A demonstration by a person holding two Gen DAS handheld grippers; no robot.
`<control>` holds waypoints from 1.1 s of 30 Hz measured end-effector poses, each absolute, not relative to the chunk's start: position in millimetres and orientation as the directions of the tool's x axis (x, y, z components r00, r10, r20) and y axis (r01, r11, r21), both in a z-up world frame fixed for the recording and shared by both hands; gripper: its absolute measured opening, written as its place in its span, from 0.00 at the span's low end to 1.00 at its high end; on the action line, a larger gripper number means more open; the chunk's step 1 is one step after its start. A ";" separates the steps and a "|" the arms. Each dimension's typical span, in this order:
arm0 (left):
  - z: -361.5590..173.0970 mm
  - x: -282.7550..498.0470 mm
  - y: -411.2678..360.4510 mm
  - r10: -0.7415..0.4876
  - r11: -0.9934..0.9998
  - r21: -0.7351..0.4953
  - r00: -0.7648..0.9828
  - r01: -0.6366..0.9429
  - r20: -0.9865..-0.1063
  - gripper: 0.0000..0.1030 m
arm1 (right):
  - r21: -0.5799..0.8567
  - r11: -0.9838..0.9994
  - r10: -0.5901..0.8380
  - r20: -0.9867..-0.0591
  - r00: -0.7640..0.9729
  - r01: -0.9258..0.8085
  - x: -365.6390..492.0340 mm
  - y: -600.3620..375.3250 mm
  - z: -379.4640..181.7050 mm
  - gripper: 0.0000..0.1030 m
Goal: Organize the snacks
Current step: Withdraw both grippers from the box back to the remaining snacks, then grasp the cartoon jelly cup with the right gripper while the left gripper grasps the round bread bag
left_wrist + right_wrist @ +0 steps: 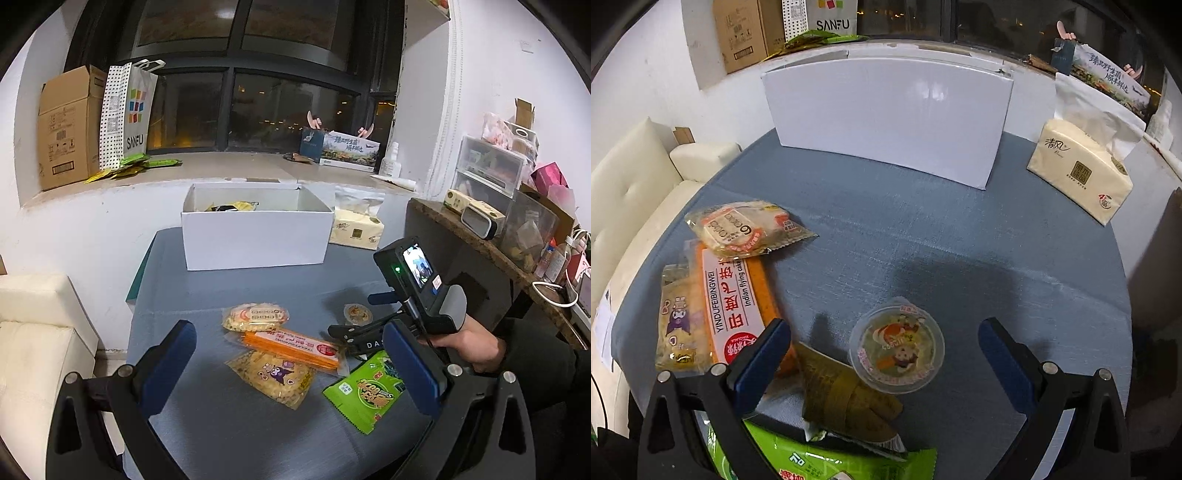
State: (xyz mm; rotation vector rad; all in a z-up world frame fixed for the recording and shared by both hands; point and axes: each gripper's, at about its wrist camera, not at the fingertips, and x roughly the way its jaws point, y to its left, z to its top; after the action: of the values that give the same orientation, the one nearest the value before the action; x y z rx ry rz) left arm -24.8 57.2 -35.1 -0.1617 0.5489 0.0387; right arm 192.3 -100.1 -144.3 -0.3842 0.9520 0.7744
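Blue-padded right gripper (pixel 882 354) wide open, empty, straddling jelly cup (pixel 897 345) on table (pixel 923 240); left gripper (pixel 291 363) likewise spread, empty, above snack packets. Risk: smooth round cup slipping sideways, or leaf-wrapped dumpling (pixel 846 395) alongside getting pinched too.

A blue-grey cloth covers the surface (pixel 923 236). At its far edge stand an open white box (pixel 886 118) and, just beside it, a tissue pack (pixel 1078 170). Nearer lie a round cake packet (pixel 746 229) overlapping an orange flying-cake pack (pixel 738 295), a cartoon-print snack bag (pixel 679 317), a jelly cup (pixel 897 347), a leaf-wrapped dumpling (pixel 846 398) and a green snack bag (pixel 365 391).
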 end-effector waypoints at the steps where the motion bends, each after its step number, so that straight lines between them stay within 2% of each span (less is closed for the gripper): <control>1: -36.1 -24.9 57.9 -0.006 0.986 -0.143 0.852 -0.081 -0.523 1.00 | 0.029 0.673 0.418 -0.839 0.348 -0.739 191.4 -99.1 -144.4 1.00; 6: -39.3 -24.0 57.8 0.002 0.986 -0.141 0.848 -0.090 -0.530 1.00 | 0.021 0.675 0.410 -0.842 0.351 -0.738 190.1 -97.0 -144.0 1.00; 8: -40.5 -23.3 56.8 0.003 0.986 -0.138 0.846 -0.090 -0.533 1.00 | 0.023 0.680 0.409 -0.841 0.353 -0.733 192.4 -95.4 -144.0 0.93; 9: -41.0 -23.0 55.9 0.004 0.986 -0.136 0.845 -0.091 -0.535 1.00 | 0.022 0.684 0.404 -0.844 0.353 -0.730 193.5 -95.9 -144.6 0.76; 10: -42.2 -22.3 55.6 0.008 0.987 -0.134 0.842 -0.095 -0.539 1.00 | 0.017 0.690 0.394 -0.847 0.356 -0.723 195.9 -96.3 -145.8 0.49; 19: -56.2 0.3 58.9 -0.003 0.986 -0.135 0.806 -0.095 -0.593 1.00 | 0.054 0.717 0.428 -0.821 0.379 -0.694 201.1 -114.0 -136.3 0.49; 27: -95.9 83.3 73.1 -0.036 0.987 -0.133 0.697 -0.085 -0.716 1.00 | 0.109 0.709 0.516 -0.753 0.407 -0.697 183.0 -142.5 -102.7 0.49; 33: -130.9 142.6 88.1 -0.002 0.987 -0.097 0.601 -0.125 -0.799 1.00 | 0.114 0.709 0.557 -0.696 0.454 -0.696 161.0 -182.1 -74.8 0.49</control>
State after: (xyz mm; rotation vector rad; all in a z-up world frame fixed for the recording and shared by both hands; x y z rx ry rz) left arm 142.6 88.1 -130.9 -0.1484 0.9238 0.0719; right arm 161.0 -182.1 -74.8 -0.1982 0.7789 0.7792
